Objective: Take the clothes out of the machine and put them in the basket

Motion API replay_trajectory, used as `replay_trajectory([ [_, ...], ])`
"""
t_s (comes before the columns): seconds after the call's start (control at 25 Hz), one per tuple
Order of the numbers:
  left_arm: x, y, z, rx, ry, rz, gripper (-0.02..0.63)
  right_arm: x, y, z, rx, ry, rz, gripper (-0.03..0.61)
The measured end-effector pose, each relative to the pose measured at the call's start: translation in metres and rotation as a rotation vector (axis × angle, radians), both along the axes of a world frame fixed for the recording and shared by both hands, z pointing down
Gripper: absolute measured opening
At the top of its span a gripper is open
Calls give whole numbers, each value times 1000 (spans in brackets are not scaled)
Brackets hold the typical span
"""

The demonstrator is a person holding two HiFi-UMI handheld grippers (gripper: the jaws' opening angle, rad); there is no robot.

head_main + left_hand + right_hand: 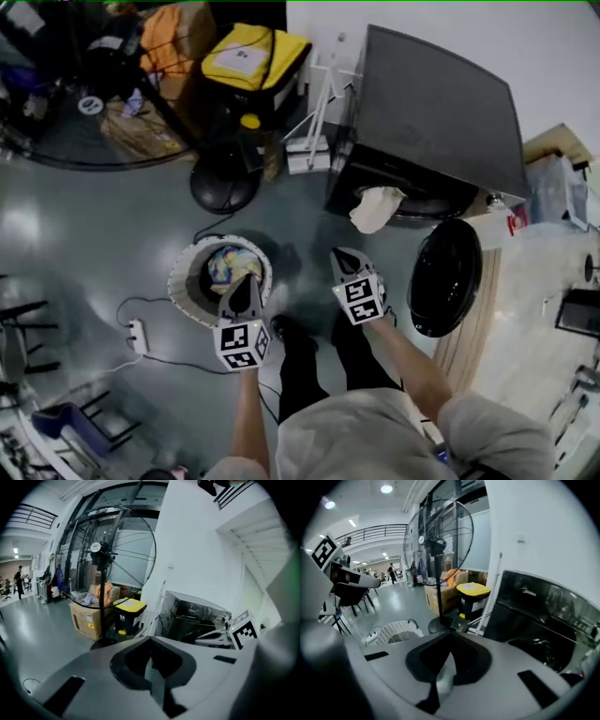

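The dark washing machine point(441, 103) stands at the upper right, its round black door point(445, 277) swung open. A cream cloth point(375, 208) hangs out of its opening. The white round basket point(183, 272) sits on the floor to the left, holding a colourful garment point(228, 264). My left gripper point(246, 281) hovers over the basket's near rim, shut and empty. My right gripper point(339, 253) is between basket and machine, shut with nothing in it. In the left gripper view the gripper point(151, 639) faces the machine point(197, 613). In the right gripper view the gripper point(451, 632) shows the basket point(396, 631) at lower left.
A large floor fan point(66, 103) with a round base point(225, 183) stands behind the basket, beside a yellow-lidded bin point(253, 61) and a cardboard box point(141, 131). A power strip point(138, 336) and cable lie left of the basket. The person's legs point(309, 366) are below.
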State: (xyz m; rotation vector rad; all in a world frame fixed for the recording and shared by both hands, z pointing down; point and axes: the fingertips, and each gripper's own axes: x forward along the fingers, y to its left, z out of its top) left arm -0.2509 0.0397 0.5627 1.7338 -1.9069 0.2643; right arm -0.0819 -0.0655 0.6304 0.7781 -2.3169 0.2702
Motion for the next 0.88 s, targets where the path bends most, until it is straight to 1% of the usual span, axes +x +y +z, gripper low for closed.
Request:
replay_trajectory([
  [0.24,88,-70,20,0,11,145,15,122,-51,18,-10,19,198,23],
  [0.36,124,-98,36,-10,3,204,15,170,-72,34,-24,25,272,23],
  [0.44,142,-112,49,-20,-5,234,15,195,-82,45,-32,27,312,23],
  [0.64,172,-135,89,-45,-6,284,15,231,-106,84,-47,20,387,23],
  [0.76,183,-143,119,-60,-18,318,15,242,-115,116,-60,20,410,23],
  [0.88,187,-148,150,-73,-25,332,15,246,-122,148,-64,26,412,23],
])
